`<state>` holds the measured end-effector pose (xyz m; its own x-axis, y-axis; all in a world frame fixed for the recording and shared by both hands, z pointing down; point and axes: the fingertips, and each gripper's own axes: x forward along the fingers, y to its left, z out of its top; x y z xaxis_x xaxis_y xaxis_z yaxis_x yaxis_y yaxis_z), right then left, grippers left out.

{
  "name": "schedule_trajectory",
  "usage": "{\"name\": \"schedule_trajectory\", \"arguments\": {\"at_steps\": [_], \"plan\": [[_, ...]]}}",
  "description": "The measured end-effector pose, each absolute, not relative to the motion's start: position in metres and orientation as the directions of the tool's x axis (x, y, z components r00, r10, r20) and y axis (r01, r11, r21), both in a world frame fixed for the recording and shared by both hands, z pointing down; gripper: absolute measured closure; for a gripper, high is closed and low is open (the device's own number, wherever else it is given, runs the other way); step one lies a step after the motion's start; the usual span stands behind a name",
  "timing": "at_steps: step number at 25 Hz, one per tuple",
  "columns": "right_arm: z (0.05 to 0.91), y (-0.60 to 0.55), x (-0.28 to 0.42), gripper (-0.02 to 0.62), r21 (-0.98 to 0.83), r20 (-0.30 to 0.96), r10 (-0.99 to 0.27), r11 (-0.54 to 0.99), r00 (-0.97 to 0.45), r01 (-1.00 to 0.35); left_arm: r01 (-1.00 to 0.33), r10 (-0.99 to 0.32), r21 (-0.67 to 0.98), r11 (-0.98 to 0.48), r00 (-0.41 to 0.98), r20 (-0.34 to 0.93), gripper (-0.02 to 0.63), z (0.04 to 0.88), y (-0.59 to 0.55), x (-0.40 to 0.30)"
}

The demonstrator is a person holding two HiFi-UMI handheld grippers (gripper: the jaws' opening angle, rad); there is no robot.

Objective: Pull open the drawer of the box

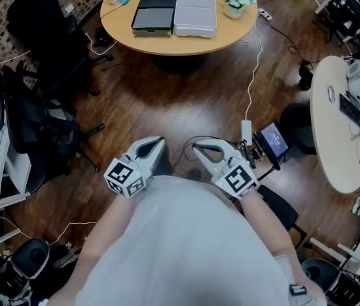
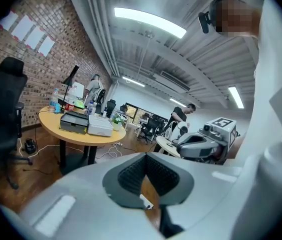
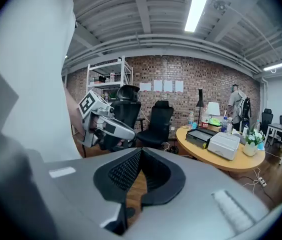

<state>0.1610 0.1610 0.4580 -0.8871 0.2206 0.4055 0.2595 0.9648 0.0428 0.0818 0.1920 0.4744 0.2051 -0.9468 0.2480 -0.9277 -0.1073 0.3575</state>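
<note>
- Far ahead on the round counter (image 1: 180,47), a dark box (image 1: 154,13) and a white box (image 1: 195,14) sit just beside each other.
- Close to the person's chest, above the wooden floor (image 1: 186,101), the left gripper (image 1: 156,143) has its jaws pressed together on nothing.
- Beside it, the right gripper (image 1: 199,148) is likewise closed and empty.
- Both grippers point toward the boxes but are well apart from them.

Round table (image 1: 186,46) far ahead, left box (image 1: 154,13) and right box (image 1: 195,14) side by side on it, office chair (image 1: 46,37) left of the table, second table (image 1: 330,126) at right, left gripper (image 1: 157,146) beside right gripper (image 1: 200,150), near the body.
</note>
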Motion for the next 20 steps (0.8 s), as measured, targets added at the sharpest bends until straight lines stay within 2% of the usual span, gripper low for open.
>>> {"name": "schedule_trajectory", "arguments": {"at_steps": [9, 15, 20], "plan": [[0.444, 0.157, 0.057, 0.589, 0.105, 0.455, 0.161, 0.967, -0.876, 0.232, -0.924, -0.944, 0.323, -0.206, 0.275, 0.185, 0.601, 0.461, 0.167, -0.018], [0.442, 0.159, 0.007, 0.589, 0.169, 0.479, 0.115, 0.961, -0.87, 0.22, -0.89, -0.914, 0.343, -0.302, 0.372, 0.162, 0.601, 0.465, 0.173, -0.054], [0.441, 0.167, -0.02, 0.589, 0.169, 0.507, 0.113, 0.959, -0.855, 0.227, -0.872, -0.909, 0.37, -0.32, 0.393, 0.139, 0.601, 0.46, 0.178, -0.079]]}}
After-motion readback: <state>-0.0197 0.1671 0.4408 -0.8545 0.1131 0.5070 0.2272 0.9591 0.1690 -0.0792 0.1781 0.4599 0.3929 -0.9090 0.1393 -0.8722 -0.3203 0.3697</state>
